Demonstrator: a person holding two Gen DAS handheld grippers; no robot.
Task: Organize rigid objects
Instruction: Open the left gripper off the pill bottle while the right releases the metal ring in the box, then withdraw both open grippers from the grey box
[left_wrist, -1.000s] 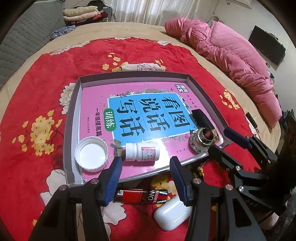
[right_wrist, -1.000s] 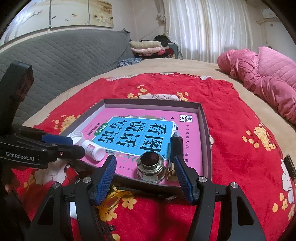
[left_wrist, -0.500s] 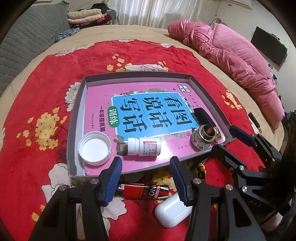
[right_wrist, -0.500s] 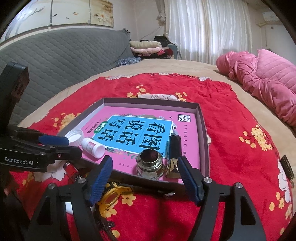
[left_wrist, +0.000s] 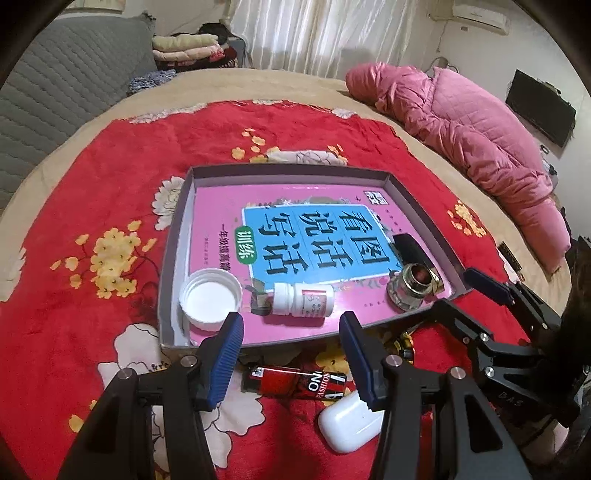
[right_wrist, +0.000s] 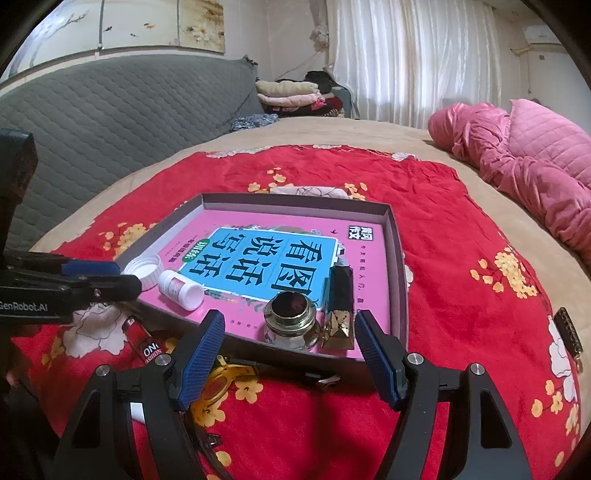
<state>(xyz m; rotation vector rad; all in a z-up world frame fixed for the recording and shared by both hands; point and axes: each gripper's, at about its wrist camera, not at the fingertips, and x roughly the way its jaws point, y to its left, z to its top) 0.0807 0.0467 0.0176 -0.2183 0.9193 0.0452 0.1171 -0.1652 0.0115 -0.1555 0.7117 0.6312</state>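
Lower centre of left view: red lighter (left_wrist: 295, 380) lay on blanket between spread, empty left gripper (left_wrist: 291, 354) fingers, just outside tray (left_wrist: 177, 236). Judged step: pre-grasp; next needed descent, closing. White earbud case (left_wrist: 347, 424) beside lighter, tray wall close. Right gripper (right_wrist: 290, 354) gaped, empty, over gold watch (right_wrist: 218, 384).

The left black, blue-padded hand-held gripper (left_wrist: 291, 354) and the right one (right_wrist: 290, 354) both gape empty at lower frame.
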